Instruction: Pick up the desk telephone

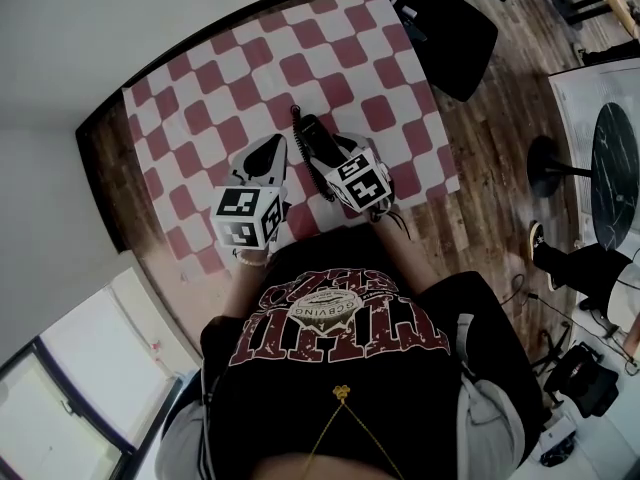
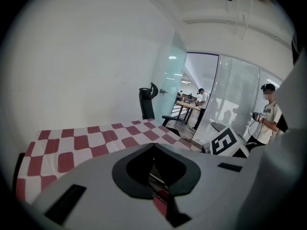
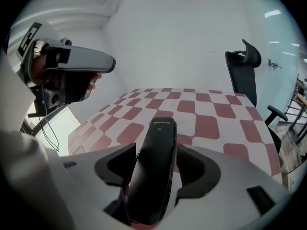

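The desk telephone, a slim black plastic handset [image 3: 156,171] with a coiled black cord [image 1: 300,138], lay lengthwise on the table covered in a red-and-white checked cloth [image 1: 220,78], near that table's front edge and a little toward its right side. It looked rigid and light, with a smooth, glossy shell that would probably slip under a weak pinch, so the narrow waist between earpiece and mouthpiece seemed the best place to take hold of it. The springy cord was likely to drag or tug once the handset left the table. The right gripper [image 3: 157,152] straddled that waist with its jaws spread: one pad sat close against the handset's side, while a sliver of checked cloth showed past the other, so nothing was clamped yet. The left gripper [image 2: 153,146] hung just above the table's front edge beside the handset, with its jaws pressed together and nothing between them. A black office chair [image 1: 450,28] stood on the wooden floor off the table's far right corner. The right gripper's marker cube and body covered the handset's near end in the head view, and no view showed a cradle or keypad base, so I could not tell whether one was there. Nor could I tell where the cord ended.
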Available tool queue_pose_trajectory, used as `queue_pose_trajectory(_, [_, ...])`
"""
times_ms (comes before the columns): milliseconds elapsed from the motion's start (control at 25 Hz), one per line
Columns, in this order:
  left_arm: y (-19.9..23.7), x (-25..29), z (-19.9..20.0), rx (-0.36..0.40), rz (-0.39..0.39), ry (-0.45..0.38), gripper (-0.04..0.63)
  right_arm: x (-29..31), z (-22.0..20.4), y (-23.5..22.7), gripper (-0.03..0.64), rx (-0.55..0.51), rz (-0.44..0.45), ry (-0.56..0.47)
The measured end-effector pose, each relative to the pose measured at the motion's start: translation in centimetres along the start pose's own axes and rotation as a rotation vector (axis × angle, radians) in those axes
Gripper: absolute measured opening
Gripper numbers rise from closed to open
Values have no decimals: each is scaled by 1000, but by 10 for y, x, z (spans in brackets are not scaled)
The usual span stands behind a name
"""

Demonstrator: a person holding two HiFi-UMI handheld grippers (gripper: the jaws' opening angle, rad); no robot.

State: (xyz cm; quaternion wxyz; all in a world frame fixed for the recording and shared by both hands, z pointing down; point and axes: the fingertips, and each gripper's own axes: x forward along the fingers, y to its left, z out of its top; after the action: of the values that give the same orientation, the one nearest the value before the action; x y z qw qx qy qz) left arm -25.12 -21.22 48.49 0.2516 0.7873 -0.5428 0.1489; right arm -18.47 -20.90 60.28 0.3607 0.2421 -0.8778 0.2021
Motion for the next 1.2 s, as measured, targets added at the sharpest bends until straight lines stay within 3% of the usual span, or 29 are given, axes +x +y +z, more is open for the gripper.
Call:
queue_pose_trajectory(720, [2, 6, -3, -4, -18, 15, 0, 32, -17, -1, 293, -14, -68, 103])
queue_pose_trajectory(1200, [-1, 14, -9, 3, -42, 41, 0, 36, -16, -3, 293, 36, -73, 2])
